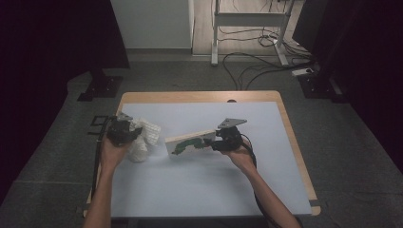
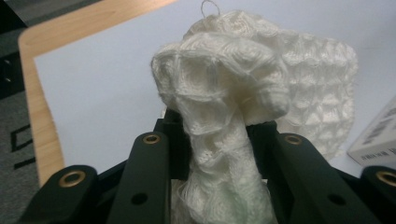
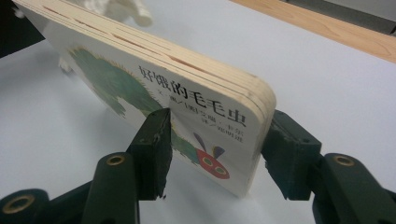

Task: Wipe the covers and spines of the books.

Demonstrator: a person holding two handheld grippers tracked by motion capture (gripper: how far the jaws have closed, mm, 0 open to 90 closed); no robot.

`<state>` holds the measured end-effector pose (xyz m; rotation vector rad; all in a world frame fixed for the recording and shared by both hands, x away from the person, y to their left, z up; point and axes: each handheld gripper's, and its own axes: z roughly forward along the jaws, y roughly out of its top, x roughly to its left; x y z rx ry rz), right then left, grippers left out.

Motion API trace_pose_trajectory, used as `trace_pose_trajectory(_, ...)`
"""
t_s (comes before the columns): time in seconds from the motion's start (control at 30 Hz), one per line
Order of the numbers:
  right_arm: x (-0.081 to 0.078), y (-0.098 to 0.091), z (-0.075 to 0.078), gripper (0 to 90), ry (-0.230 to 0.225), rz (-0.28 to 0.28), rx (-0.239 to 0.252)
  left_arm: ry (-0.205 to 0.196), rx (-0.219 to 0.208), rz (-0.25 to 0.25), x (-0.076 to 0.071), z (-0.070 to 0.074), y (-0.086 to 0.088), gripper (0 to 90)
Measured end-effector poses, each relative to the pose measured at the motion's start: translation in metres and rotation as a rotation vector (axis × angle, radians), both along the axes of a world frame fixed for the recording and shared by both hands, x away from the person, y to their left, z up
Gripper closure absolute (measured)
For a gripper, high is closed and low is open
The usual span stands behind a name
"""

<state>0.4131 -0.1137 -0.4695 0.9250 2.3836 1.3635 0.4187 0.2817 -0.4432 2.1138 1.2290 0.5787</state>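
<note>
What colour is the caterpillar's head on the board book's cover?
Red, on the board book clamped in the right gripper; the right gripper view shows it best.

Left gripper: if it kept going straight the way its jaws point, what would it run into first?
Probably nothing solid: the left gripper, shut on the white knitted cloth, points across bare table. The book sits off to one side.

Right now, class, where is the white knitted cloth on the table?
In the high view the white knitted cloth sits at the table's left side, pinched in the left gripper, just left of the board book.
</note>
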Motion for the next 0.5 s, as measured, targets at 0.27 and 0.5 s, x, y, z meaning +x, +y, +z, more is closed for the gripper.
trace_pose_trajectory(0.27, 0.000, -0.001, 0.000, 44.3, -0.005, 0.004, 0.002, 0.045, -0.025, 0.002, 0.010, -0.024, -0.004, 68.1)
trace_pose_trajectory(0.5, -0.002, -0.001, 0.000, 44.3, -0.003, 0.006, 0.005, 0.083, -0.062, 0.018, 0.016, -0.035, -0.004, 59.0)
